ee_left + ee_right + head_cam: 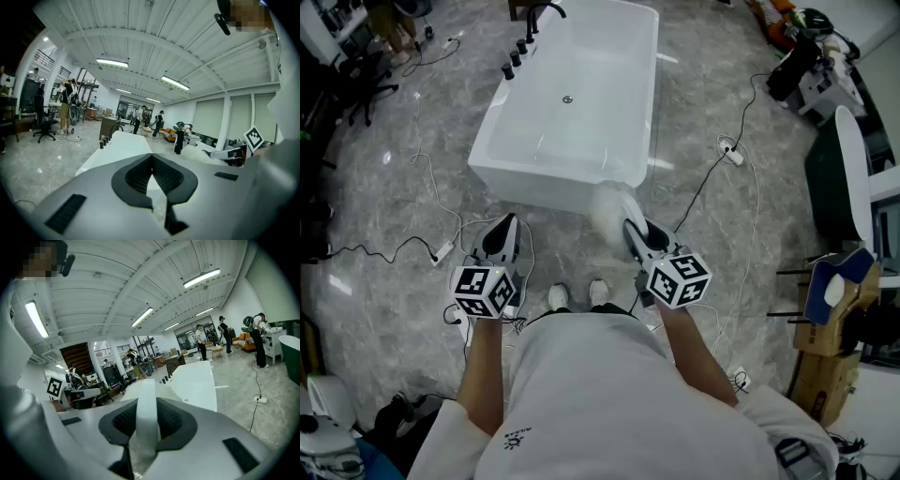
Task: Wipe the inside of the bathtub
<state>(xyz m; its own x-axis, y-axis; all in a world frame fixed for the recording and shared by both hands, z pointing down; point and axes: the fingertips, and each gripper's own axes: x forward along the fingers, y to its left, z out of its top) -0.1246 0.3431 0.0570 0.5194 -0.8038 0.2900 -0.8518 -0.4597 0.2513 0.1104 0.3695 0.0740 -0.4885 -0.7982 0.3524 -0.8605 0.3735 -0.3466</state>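
The white freestanding bathtub [572, 103] stands just ahead of me, with a drain [567, 98] in its floor and black taps [517, 54] on its left rim. My right gripper [634, 236] is shut on the flat white handle [146, 418] of a fluffy white duster [613, 212], whose head hangs in front of the tub's near end, outside it. My left gripper [501, 236] is shut and holds nothing, low over the floor left of the duster. In the left gripper view the jaws [151, 161] meet, with the tub [123, 144] beyond them.
Cables and a power strip [442, 251] lie on the grey marble floor left of my feet; another cable and plug [733, 154] run at the right. Cardboard boxes [827, 309] and equipment stand at the far right. People stand far off in the hall [257, 338].
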